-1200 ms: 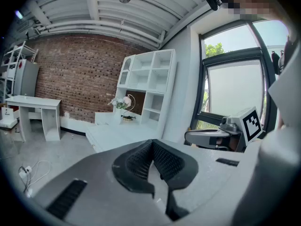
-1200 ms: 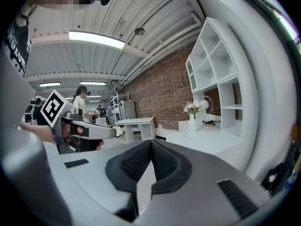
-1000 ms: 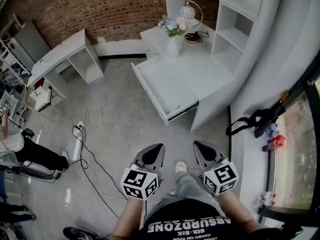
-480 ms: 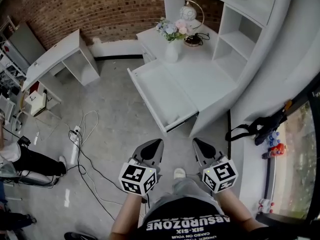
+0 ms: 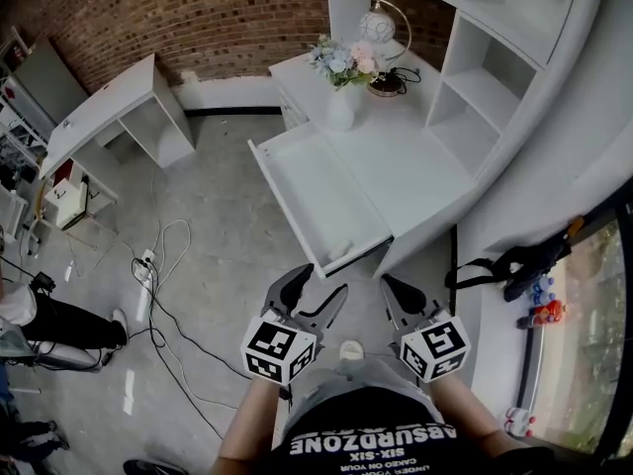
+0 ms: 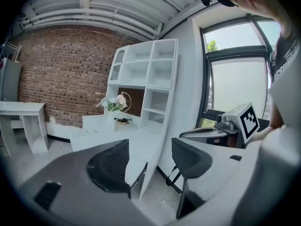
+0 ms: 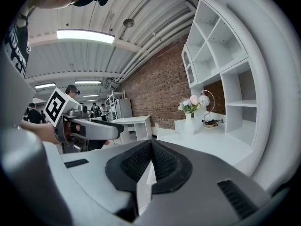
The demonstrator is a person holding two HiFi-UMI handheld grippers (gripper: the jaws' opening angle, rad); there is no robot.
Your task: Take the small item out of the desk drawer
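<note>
A brick wall [image 5: 198, 8] closes the far side of the room, cables [image 5: 163, 265] trail over the grey floor [image 5: 227, 206] on the left, and a white bench [image 5: 415, 156] stands on the right against tall shelving [image 5: 485, 67]. Its drawer [image 5: 316, 191] is already pulled out, but the inside looks bare from here and I can't make out the small item. This looks like the approach: the left tongs [image 5: 315, 290] have just been opening and stand wide with nothing between them, the right tongs [image 5: 394, 295] are closed and empty, and both are short of the drawer, so next comes reaching in to find the item.
</note>
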